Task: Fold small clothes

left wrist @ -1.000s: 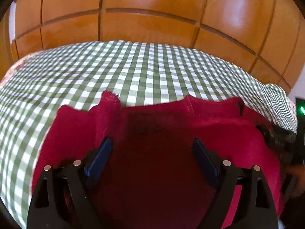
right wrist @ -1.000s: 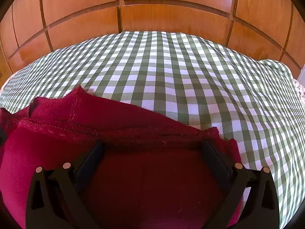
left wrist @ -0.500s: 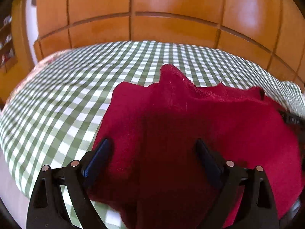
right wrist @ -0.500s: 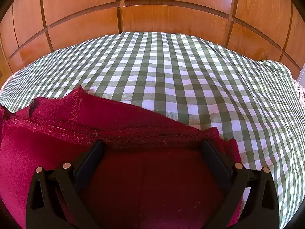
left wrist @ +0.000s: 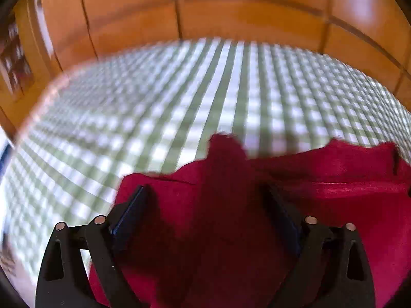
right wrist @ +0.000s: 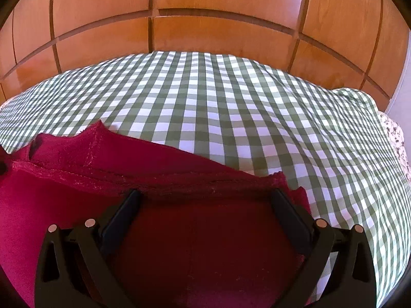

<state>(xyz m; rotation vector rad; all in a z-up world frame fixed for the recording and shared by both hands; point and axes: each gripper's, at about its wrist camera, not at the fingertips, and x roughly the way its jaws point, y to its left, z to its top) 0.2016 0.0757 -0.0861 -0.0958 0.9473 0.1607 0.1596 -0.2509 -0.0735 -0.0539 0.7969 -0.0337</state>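
Our left gripper point(left wrist: 205, 200) has swung back toward the red garment point(right wrist: 179, 231), blurring its view; the right gripper point(right wrist: 205, 202) stays put. Both sets of fingers are spread wide, gripping nothing, so the next fold is not yet begun.

Your left wrist view is smearing with motion blur across the checked cloth point(left wrist: 231, 89); your right stays sharp, daylight glaring off wood panels point(right wrist: 218, 33), edges bowing and darkening.

Ahead of my grippers, the checked cloth point(right wrist: 231, 107) lies bare. The wooden panelled wall point(right wrist: 218, 33) bounds its far edge; the red garment point(right wrist: 77, 179) covers the near part.
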